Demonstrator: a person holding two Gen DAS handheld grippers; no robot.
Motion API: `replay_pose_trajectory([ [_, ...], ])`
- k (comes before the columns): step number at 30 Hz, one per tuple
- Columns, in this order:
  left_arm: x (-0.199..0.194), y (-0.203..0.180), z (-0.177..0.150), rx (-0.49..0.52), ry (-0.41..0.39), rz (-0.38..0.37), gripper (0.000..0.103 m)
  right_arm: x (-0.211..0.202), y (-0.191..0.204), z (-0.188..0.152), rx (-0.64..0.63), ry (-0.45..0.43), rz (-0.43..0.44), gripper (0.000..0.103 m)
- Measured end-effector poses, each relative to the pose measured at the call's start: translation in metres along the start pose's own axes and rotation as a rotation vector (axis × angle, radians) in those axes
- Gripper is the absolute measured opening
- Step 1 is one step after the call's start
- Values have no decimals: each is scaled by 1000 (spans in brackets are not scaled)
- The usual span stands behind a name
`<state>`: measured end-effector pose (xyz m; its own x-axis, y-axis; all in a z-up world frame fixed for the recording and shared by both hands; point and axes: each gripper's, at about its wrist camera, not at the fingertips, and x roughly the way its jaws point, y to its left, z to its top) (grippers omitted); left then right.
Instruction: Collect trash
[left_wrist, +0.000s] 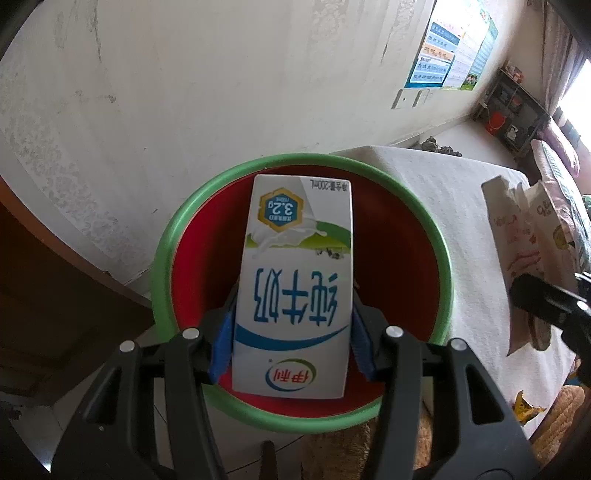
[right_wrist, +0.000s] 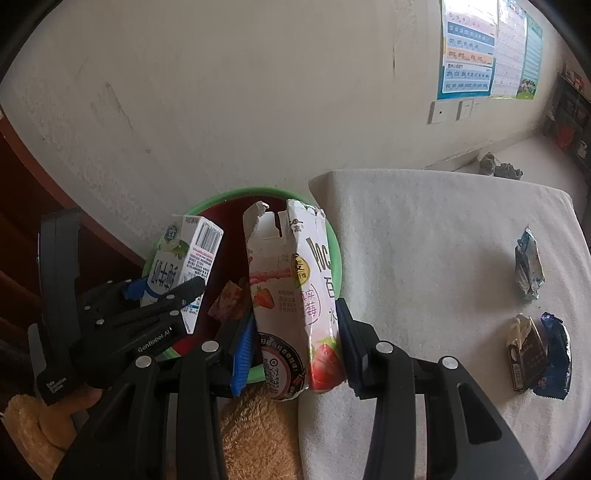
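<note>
White towel-textured tabletop (right_wrist: 443, 229) borders round green-rimmed red basin (left_wrist: 173, 236).

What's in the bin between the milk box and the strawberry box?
In the right wrist view, a brown wrapper lies inside the red bin, between the milk carton and the strawberry box.

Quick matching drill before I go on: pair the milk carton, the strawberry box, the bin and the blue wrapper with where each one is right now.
Things:
1. milk carton
2. strawberry box
3. bin
4. blue wrapper

Places:
A. lying on the white cloth
B. on the floor beside the wall
C. clamped in the left gripper
D. clamped in the right gripper

Pairs: 1-C, 2-D, 3-B, 4-A
</note>
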<state>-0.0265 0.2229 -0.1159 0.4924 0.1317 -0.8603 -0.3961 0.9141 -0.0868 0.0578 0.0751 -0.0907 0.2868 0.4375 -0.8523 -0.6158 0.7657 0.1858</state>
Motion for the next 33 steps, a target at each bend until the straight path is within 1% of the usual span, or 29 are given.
replay_pose_trajectory([
  [7,6,2,2,3,9,5,51,4,1,-1,-3,7,-2,40],
  [11,11,4,0,8,18,11,50,10,5,4,-26,6,-16,40],
  [15,12,5,1,15,15,19,50,11,9,9,-28,-5,-3,40],
  [21,12,12,3,-1,13,27,51,13,13,12,-36,-7,0,40],
  [22,12,13,2,-11,15,23,52,13,13,12,-37,-5,-1,40],
  [24,10,18,-1,-38,12,20,65,14,13,12,-37,-3,-3,40],
  [27,6,25,-8,-73,17,6,65,16,14,13,-38,0,-4,40],
  [33,3,28,-13,-67,23,15,65,21,18,17,-34,4,11,41],
])
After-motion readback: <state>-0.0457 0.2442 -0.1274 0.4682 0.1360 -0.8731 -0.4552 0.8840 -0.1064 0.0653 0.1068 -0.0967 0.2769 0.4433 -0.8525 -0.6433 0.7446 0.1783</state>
